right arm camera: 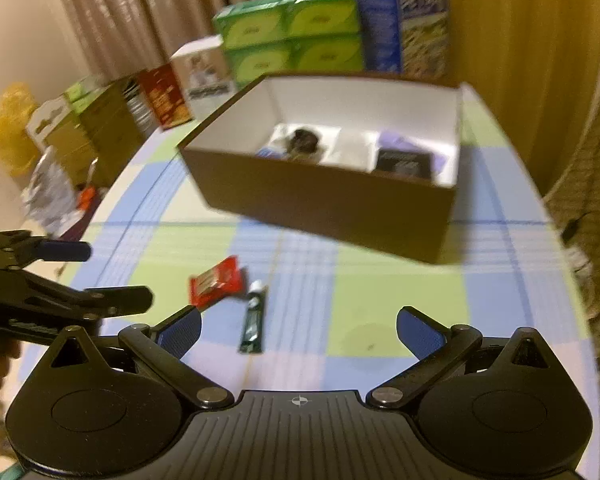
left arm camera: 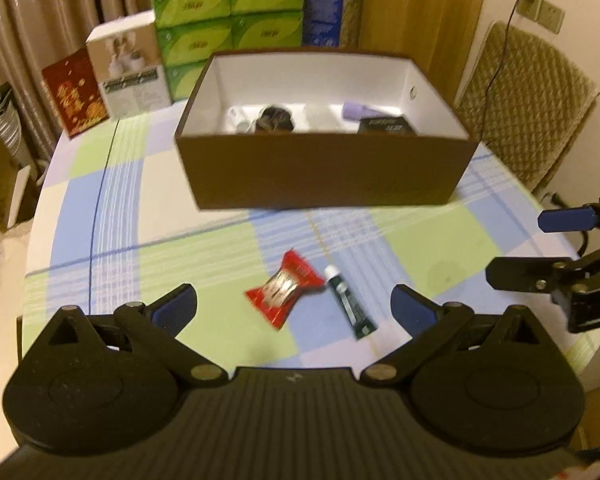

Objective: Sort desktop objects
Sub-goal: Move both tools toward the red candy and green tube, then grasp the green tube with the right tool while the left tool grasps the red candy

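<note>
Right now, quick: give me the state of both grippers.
Left gripper: open, holding nothing, above the red packet and tube.
Right gripper: open, holding nothing.

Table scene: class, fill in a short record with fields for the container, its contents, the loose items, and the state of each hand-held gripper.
container: open brown box, white inside
contents: dark round item, purple item, black packet; blurred
loose items: red packet and dark tube, side by side on checked cloth, in front of the box
left hand-held gripper: open, empty
right hand-held gripper: open, empty
</note>
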A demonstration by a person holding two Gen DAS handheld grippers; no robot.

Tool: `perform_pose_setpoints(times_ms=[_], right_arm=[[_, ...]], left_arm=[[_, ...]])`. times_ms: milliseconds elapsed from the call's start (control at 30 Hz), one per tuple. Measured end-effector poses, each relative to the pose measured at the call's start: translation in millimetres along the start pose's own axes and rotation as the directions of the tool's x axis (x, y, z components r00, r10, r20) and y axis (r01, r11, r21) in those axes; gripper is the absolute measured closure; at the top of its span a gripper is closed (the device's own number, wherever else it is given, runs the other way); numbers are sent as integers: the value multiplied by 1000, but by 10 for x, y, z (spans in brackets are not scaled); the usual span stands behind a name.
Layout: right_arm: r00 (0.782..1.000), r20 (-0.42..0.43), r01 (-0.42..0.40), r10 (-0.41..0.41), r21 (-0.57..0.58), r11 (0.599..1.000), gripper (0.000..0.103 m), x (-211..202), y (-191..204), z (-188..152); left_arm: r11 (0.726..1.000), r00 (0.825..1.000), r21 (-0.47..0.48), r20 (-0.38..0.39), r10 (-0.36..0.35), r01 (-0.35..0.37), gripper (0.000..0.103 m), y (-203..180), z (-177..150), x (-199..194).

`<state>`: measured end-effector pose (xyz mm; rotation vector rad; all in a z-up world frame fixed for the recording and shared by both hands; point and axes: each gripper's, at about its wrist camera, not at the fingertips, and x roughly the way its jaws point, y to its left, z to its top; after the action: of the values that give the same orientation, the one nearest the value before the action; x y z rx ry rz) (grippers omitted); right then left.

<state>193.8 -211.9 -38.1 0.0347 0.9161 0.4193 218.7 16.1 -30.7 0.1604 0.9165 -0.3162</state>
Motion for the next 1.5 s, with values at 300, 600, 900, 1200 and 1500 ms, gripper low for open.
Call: perform_pose_setpoints(times_ms=[300, 600, 900, 1200, 1500], right_arm=[[998, -51, -29, 29, -5, 1000, 2, 208, 74, -74], [997, -77, 6, -8, -25, 1000, 6, 589, 142, -152], [992, -125, -31, 19, -93, 995, 43, 1044, 231, -197], [986, -165, -22, -4, -155, 988, 57, 1380, 305, -207], [990, -132, 15, -40, -185, 983, 73, 1484, 268, -192]], left_arm=[[999, 997, -13, -69, 30, -31, 3, 132, -240, 158], [999, 997, 33, -71, 22, -20, 8, 225, -283, 382], [991, 996, 130, -89, -7, 18, 18, 312, -296, 753], [978, 993, 202, -113, -29, 51, 18, 352, -223, 992], [968, 991, 236, -119, -59, 86, 18, 359, -129, 1112]])
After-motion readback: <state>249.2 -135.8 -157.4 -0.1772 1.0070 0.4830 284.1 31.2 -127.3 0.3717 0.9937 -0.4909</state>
